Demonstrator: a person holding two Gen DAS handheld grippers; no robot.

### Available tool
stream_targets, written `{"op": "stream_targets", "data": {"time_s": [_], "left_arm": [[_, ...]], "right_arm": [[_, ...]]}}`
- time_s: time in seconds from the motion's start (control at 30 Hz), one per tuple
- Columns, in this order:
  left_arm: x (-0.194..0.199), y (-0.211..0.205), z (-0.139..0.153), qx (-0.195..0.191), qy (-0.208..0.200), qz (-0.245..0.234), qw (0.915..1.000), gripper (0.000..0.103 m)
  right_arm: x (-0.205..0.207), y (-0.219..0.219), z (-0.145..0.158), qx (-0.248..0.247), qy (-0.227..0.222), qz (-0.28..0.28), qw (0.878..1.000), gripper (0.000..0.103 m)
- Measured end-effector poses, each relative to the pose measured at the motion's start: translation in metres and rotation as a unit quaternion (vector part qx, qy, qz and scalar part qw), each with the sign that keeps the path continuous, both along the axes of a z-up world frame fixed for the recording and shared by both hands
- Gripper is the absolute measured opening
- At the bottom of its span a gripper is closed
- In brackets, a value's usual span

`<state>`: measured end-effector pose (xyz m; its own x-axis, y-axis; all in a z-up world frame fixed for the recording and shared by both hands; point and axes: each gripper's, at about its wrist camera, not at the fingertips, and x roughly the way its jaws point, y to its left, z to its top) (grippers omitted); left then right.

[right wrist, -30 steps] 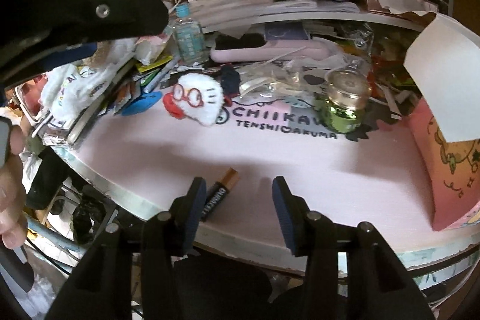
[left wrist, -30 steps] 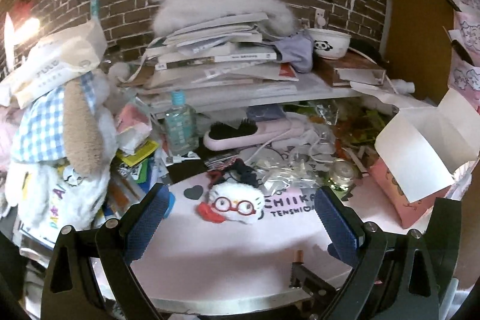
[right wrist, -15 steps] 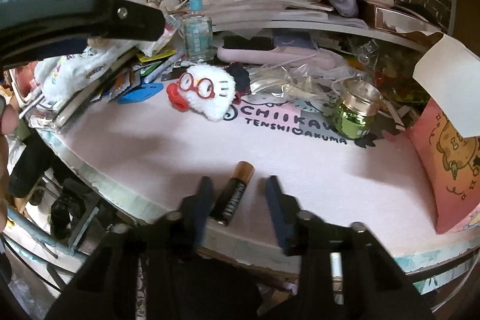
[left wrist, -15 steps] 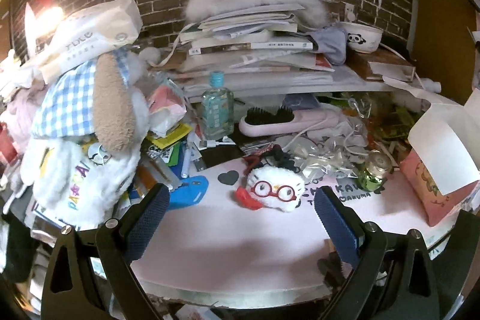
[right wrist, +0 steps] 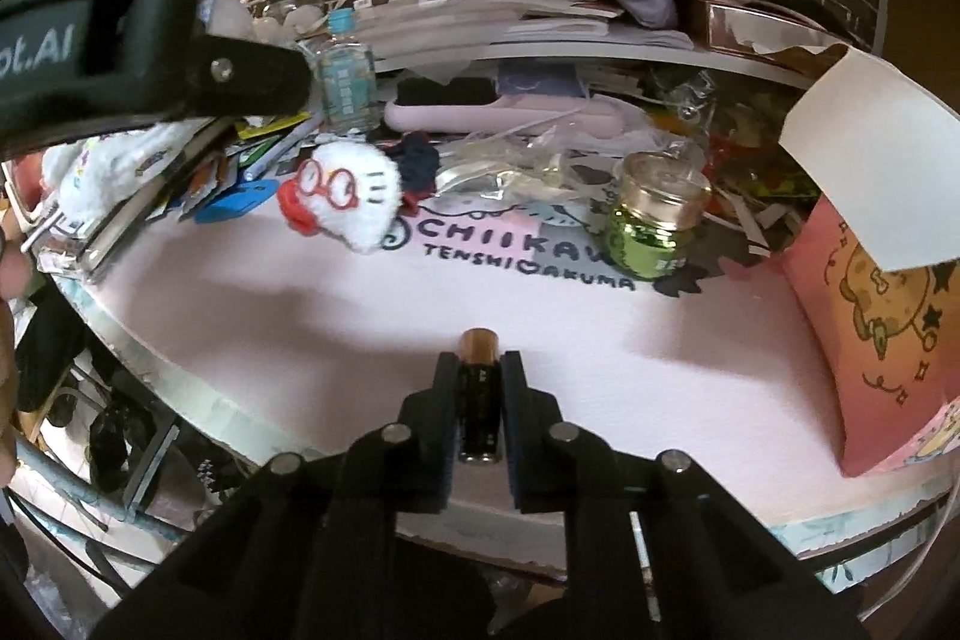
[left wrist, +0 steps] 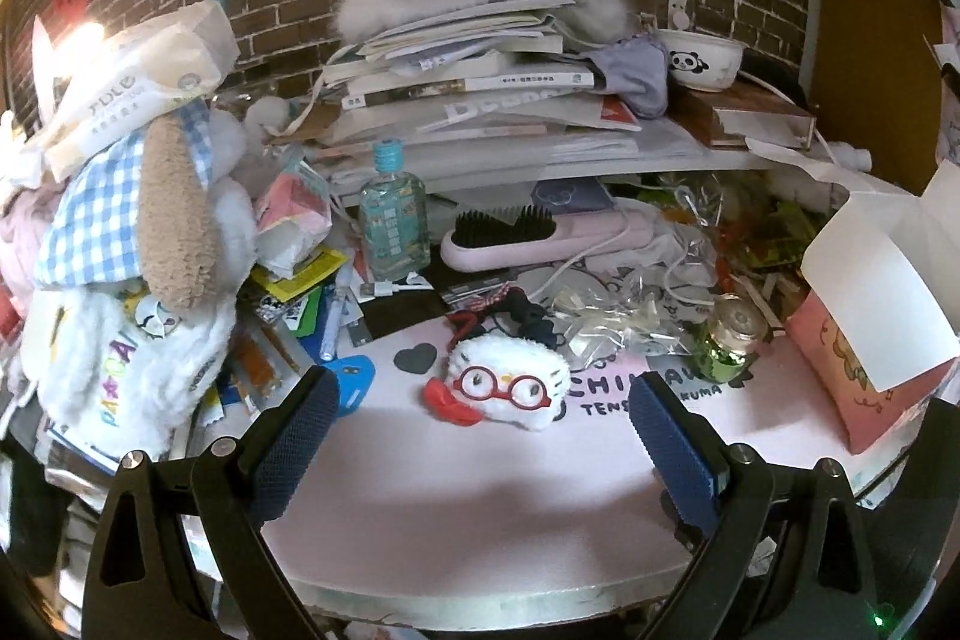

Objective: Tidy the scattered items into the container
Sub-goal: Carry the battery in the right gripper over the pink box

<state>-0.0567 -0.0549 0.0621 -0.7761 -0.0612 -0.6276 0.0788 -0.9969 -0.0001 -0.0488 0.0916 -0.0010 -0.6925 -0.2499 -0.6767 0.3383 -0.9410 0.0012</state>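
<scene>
A black and copper battery [right wrist: 478, 388] lies near the front edge of the pink mat [right wrist: 336, 316], and my right gripper [right wrist: 479, 370] is shut on it. A white plush with red glasses [left wrist: 510, 385] [right wrist: 345, 193] rests further back on the mat. A green glitter jar with a gold lid [right wrist: 654, 214] [left wrist: 729, 343] stands to its right. The pink cartoon box [right wrist: 870, 340] [left wrist: 864, 358] with an open white flap sits at the right edge. My left gripper [left wrist: 480, 436] hovers open in front of the plush, with nothing between its fingers.
A cluttered shelf behind holds stacked books [left wrist: 480, 82] and a panda bowl [left wrist: 699, 61]. A clear bottle [left wrist: 393, 220], a pink hairbrush [left wrist: 540, 238], crumpled cellophane [left wrist: 624, 316] and a large plush dog [left wrist: 144, 244] crowd the back and left. A hand [right wrist: 9, 280] shows at the left.
My right gripper has moved in around the battery and shut on it. The left gripper has drifted slightly, still open before the plush.
</scene>
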Motion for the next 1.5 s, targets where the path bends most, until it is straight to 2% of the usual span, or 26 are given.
{"op": "stream_targets", "data": {"time_s": [0.5,0.73,1.1,1.23,1.5], "left_arm": [[-0.005,0.015,0.001,0.012,0.003,-0.016,0.9998,0.097],[-0.008,0.023,0.011,0.042,0.011,-0.037,0.9984,0.097],[-0.011,0.066,0.023,0.07,0.014,-0.096,0.9928,0.097],[-0.008,0.085,0.027,0.07,0.015,-0.122,0.99,0.097],[-0.001,0.105,0.034,0.06,0.023,-0.143,0.9876,0.097]], "right_arm": [[-0.009,0.032,0.009,0.015,0.026,-0.046,0.999,0.011],[0.001,0.043,0.024,0.039,0.037,-0.046,0.998,0.011],[0.033,0.088,0.039,0.104,0.027,-0.049,0.993,0.011],[0.051,0.105,0.044,0.123,0.022,-0.05,0.991,0.011],[0.083,0.12,0.078,0.145,0.072,-0.061,0.985,0.011]]}}
